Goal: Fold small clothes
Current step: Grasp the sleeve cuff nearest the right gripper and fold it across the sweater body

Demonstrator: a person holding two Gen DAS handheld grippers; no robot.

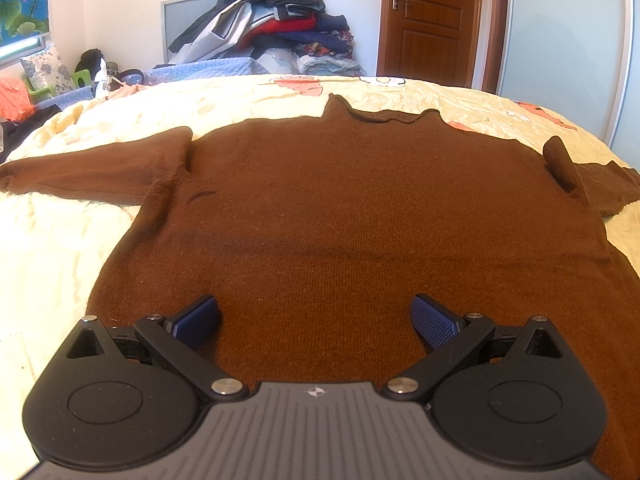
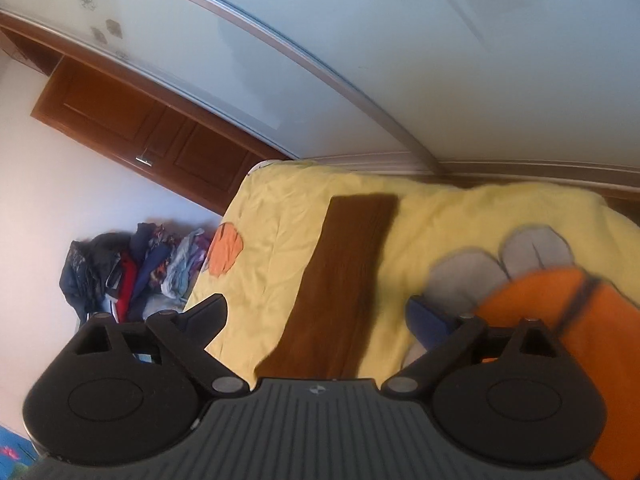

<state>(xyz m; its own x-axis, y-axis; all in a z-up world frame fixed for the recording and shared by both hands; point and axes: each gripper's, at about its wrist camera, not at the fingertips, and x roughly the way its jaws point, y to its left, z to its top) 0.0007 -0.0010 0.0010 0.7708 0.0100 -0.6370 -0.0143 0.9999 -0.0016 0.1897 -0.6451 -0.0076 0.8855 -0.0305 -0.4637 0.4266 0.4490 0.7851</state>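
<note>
A brown knitted sweater (image 1: 352, 208) lies flat on the yellow bedspread (image 1: 60, 248), collar at the far side, sleeves spread left and right. The right sleeve has a raised fold near the shoulder (image 1: 560, 164). My left gripper (image 1: 316, 320) is open and empty, just above the sweater's lower hem. In the right wrist view one brown sleeve (image 2: 344, 276) stretches across the bedspread (image 2: 280, 216). My right gripper (image 2: 316, 312) is open and empty above that sleeve, its view tilted and blurred.
A pile of clothes (image 1: 276, 28) is heaped beyond the bed's far side and shows in the right wrist view (image 2: 132, 268). A wooden door (image 1: 432, 20) and a sliding wardrobe (image 1: 568, 32) stand at the right. Cushions and a green chair (image 1: 52, 76) are at the far left.
</note>
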